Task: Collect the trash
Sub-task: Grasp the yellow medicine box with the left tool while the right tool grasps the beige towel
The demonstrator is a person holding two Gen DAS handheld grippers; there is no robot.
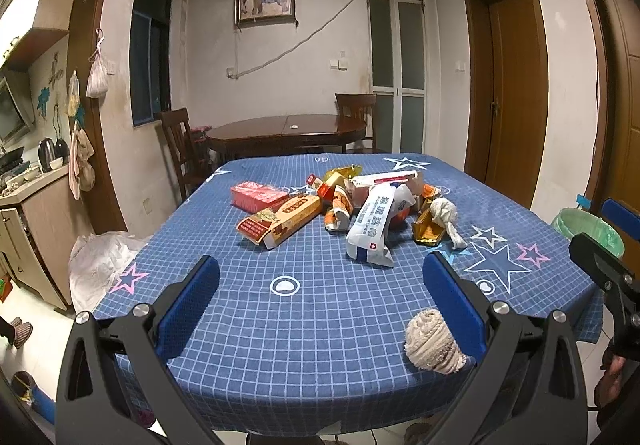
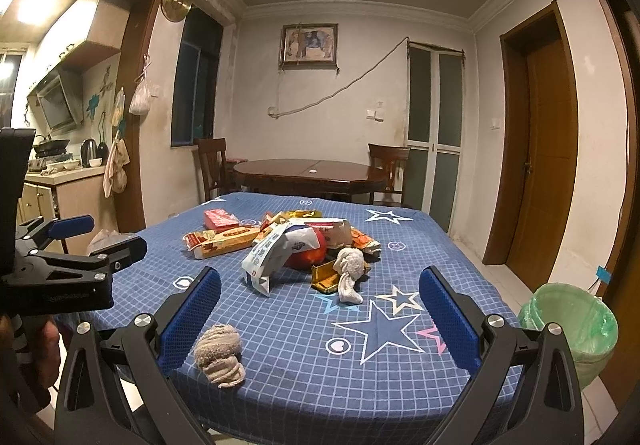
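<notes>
A heap of trash lies mid-table: a long orange carton (image 1: 280, 221) (image 2: 226, 241), a red box (image 1: 258, 195) (image 2: 218, 219), a white and blue wipes packet (image 1: 370, 231) (image 2: 272, 255), a gold box (image 1: 428, 229) (image 2: 326, 277) and a white crumpled tissue (image 1: 446, 217) (image 2: 350, 271). A beige rolled cloth (image 1: 434, 343) (image 2: 220, 349) sits near the front edge. My left gripper (image 1: 320, 271) hangs open above the near table edge, nothing between its blue pads. My right gripper (image 2: 320, 285) is open too, empty, to the right of the left one.
The table wears a blue checked cloth (image 1: 304, 325) (image 2: 320, 365) with stars. A bin lined with a green bag (image 2: 572, 325) (image 1: 588, 229) stands on the floor at the table's right. A dark round table (image 1: 286, 131) with chairs is behind. Kitchen counter (image 1: 32, 185) at left.
</notes>
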